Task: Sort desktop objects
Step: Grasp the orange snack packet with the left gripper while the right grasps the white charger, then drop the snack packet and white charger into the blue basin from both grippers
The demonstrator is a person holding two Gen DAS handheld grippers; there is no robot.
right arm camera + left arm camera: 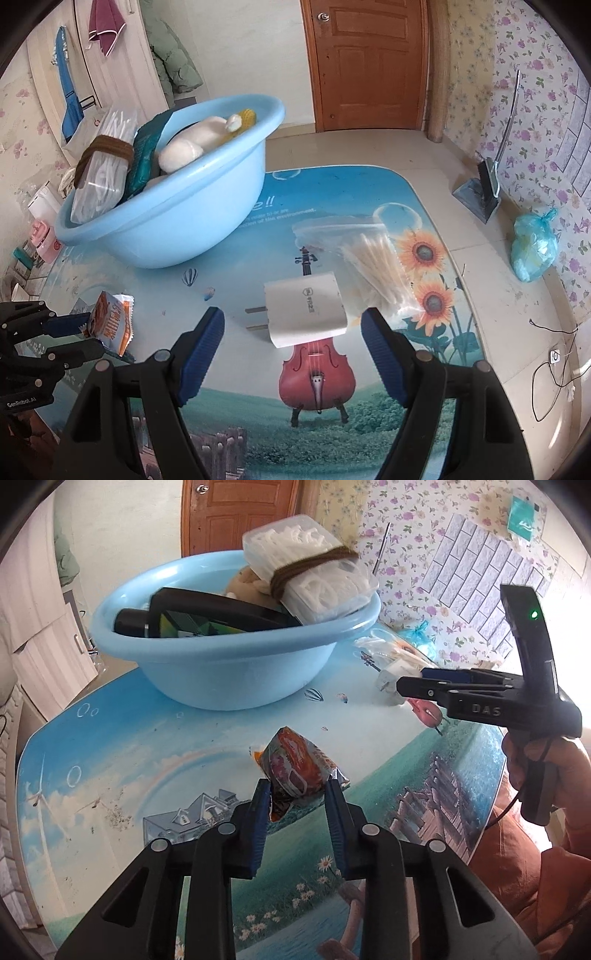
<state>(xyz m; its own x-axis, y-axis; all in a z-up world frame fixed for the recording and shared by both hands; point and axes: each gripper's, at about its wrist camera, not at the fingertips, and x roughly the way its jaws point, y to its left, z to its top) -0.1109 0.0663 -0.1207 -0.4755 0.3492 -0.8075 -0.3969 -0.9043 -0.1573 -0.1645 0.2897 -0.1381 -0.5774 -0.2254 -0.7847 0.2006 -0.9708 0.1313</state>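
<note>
My left gripper (297, 790) is shut on an orange snack packet (297, 768), held just above the picture-printed table (129, 760); it also shows in the right wrist view (110, 323). My right gripper (293, 325) is open and empty, its jaws either side of a white plug adapter (306, 314) lying on the table. A clear bag of cotton swabs (369, 258) lies just beyond the adapter. The light blue basin (229, 653) stands at the back, filled with a clear box tied with brown cord (310, 572), a black item (207, 616) and a plush toy (195, 142).
The right gripper shows from the side in the left wrist view (402, 685), above the adapter (389, 679). A pink item (46, 240) and small boxes lie beyond the basin. A dustpan (480, 192) and a blue bag (533, 247) are on the floor.
</note>
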